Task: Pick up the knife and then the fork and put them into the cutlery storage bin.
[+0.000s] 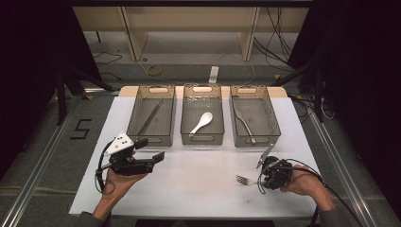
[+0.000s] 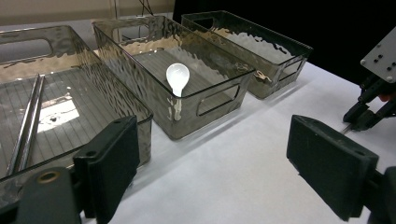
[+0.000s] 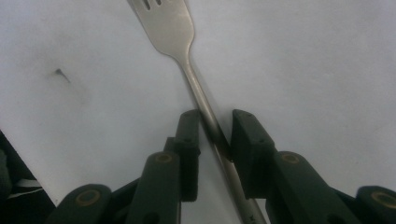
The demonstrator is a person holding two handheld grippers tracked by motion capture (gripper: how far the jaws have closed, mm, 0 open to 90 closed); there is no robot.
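Fork [image 3: 187,46] handle is seen between the two black jaws of the right gripper [image 3: 215,135], with the tines pointing away from the tool and the whole piece lying flat on the white table [image 1: 198,189]. The jaws are drawn in close about the handle: it crosses the gap at a slant, touching the left pad near its tip and the right pad lower down, but a narrow space is left on either side, so a firm clamp cannot be confirmed. In the high view the fork [image 1: 246,180] is shown just to the left of the right gripper [image 1: 263,180], whose body is held in the person's right hand [image 1: 302,185].

The left gripper [image 2: 212,158] is held with its jaws wide apart and nothing between them. Ahead of it three smoked plastic trays are lined up: the left tray [image 2: 107,88] with a long metal utensil [image 2: 28,126] in it, the middle tray [image 2: 210,100] with a white spoon [image 2: 177,77] in it, and the far tray [image 2: 280,60] beyond. In the high view a knife [image 1: 243,124] is seen in that far tray [image 1: 272,120].
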